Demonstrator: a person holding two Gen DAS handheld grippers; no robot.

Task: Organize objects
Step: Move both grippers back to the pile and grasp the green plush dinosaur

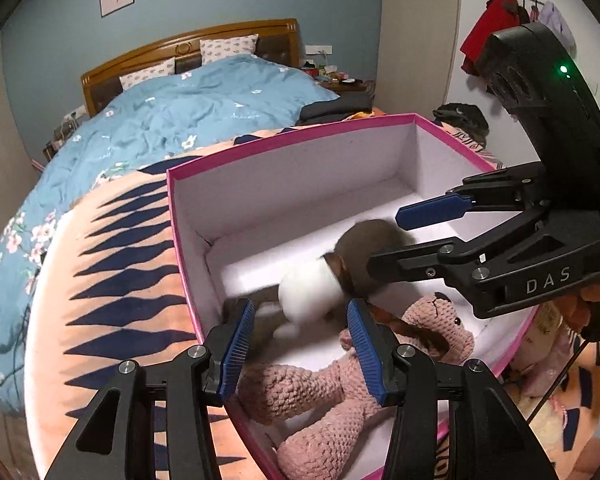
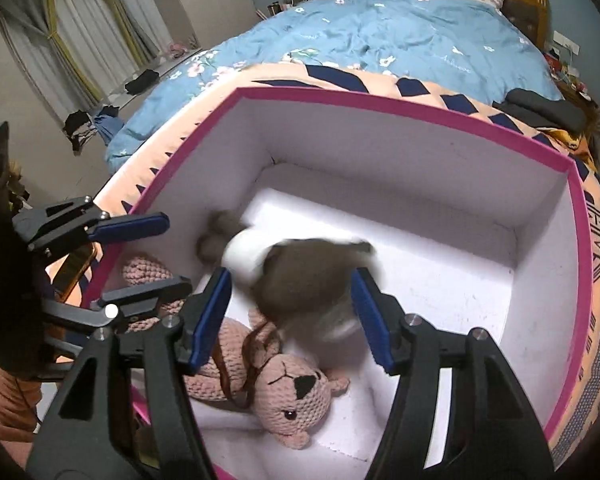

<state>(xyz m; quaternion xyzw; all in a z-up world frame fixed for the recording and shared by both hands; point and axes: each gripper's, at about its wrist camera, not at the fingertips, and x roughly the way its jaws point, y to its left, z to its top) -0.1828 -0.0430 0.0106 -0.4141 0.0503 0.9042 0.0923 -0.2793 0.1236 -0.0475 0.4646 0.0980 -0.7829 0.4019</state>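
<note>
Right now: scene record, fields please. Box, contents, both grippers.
box: pink box, open, white inside, on the patterned blanket
contents: pink crochet bear lying down; brown-and-white plush, motion-blurred, partly over the bear
left gripper: open, holding nothing
right gripper: open around the plush, no visible grip

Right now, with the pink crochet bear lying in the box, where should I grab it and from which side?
Grip the pink crochet bear across its torso, coming straight down from above. It lies flat on the floor of the pink-rimmed box with walls around it, so a sideways approach looks blocked. The torso is soft and narrower than the head, so open fingers should straddle it. The blurred brown plush toy overlaps the head area.
</note>
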